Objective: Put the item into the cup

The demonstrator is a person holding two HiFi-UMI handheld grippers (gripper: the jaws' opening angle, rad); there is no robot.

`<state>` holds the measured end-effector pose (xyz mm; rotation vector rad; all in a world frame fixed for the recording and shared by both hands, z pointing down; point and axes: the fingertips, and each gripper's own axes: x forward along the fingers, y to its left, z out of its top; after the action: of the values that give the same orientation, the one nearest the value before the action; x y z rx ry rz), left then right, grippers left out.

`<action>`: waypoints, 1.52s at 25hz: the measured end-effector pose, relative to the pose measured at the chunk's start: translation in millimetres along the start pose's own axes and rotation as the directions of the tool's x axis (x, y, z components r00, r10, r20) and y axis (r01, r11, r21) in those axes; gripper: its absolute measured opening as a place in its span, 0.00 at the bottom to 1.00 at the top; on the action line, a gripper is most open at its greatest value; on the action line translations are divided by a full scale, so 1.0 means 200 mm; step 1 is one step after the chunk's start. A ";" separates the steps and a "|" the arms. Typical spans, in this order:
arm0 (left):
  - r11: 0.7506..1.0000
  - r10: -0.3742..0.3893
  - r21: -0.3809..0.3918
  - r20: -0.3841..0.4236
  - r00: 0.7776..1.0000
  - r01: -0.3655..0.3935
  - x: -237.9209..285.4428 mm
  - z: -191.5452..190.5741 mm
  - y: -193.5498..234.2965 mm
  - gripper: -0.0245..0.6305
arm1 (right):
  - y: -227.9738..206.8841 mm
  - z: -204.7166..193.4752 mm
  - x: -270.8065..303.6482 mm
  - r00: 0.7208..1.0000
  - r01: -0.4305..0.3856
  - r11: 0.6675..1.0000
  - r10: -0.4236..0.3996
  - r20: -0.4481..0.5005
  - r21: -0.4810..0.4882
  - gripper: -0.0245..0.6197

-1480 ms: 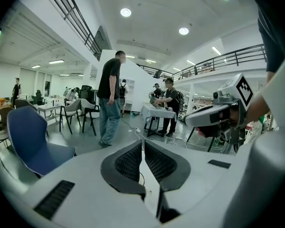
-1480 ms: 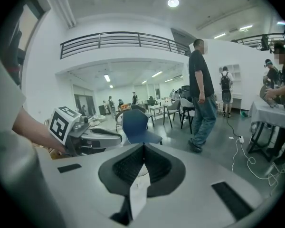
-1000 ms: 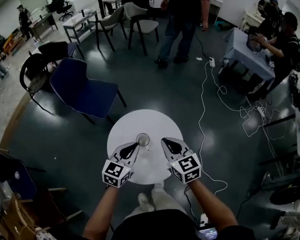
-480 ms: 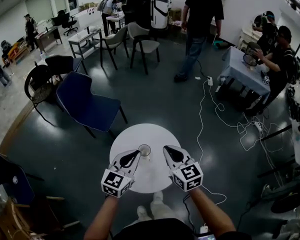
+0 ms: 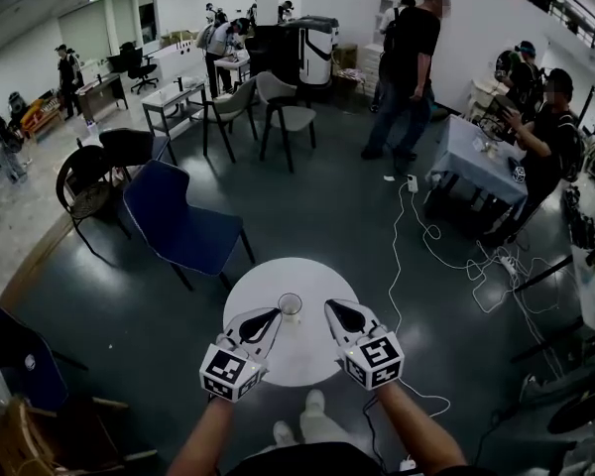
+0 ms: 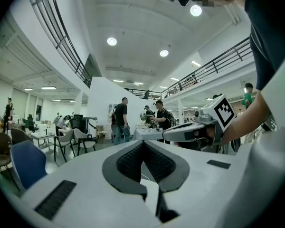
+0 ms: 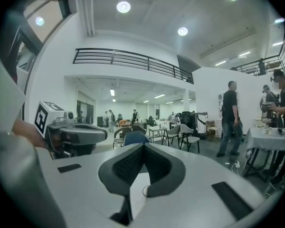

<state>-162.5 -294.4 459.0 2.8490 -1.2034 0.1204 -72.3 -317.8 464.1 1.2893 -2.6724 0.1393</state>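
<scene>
Left hand-held gripper (image 5: 273, 315): jaws pressed together, pads meeting at the tip, nothing between them in the left gripper view. It is held over the left part of the round white worktop (image 5: 297, 276), with its tip angled inward toward the cup (image 5: 290, 305).

Right hand-held gripper (image 5: 330, 307): jaws likewise closed tip to tip and empty in the right gripper view. It is held over the right part of the worktop, also angled inward.

The cup stands upright near the middle of the worktop, between the two tips. The left tip is just beside it and the right tip a little further off; no contact is seen. Whether anything lies inside the cup is too small to tell.

Surroundings: a blue chair (image 5: 183, 228) stands beyond the worktop to the left. A white cable (image 5: 402, 236) trails across the dark floor (image 5: 307, 196) to the right.
</scene>
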 end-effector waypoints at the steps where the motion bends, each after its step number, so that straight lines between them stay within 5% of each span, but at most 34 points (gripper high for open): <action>1: 1.000 0.000 0.006 0.004 1.000 0.000 -0.03 0.01 -0.02 0.06 | 0.02 0.01 -0.02 1.000 0.000 1.000 0.000 0.006 -0.004 0.06; 19: 1.000 0.009 0.024 0.029 1.000 -0.009 -0.38 0.08 -0.05 0.06 | 0.36 0.11 -0.12 0.999 0.010 0.999 -0.008 0.049 -0.032 0.06; 30: 0.999 0.014 0.032 0.050 0.999 -0.015 -0.29 0.13 -0.06 0.06 | 0.27 0.16 -0.12 0.997 0.006 0.999 -0.002 0.077 -0.042 0.06; 38: 0.999 0.015 0.038 0.051 0.999 -0.017 -0.25 0.20 -0.25 0.06 | 0.21 0.19 -0.31 0.996 0.001 0.999 0.003 0.089 -0.042 0.06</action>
<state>-159.3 -226.7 413.4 2.8925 -1.2467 0.0730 -72.2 -250.6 413.9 1.3110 -2.7341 0.0269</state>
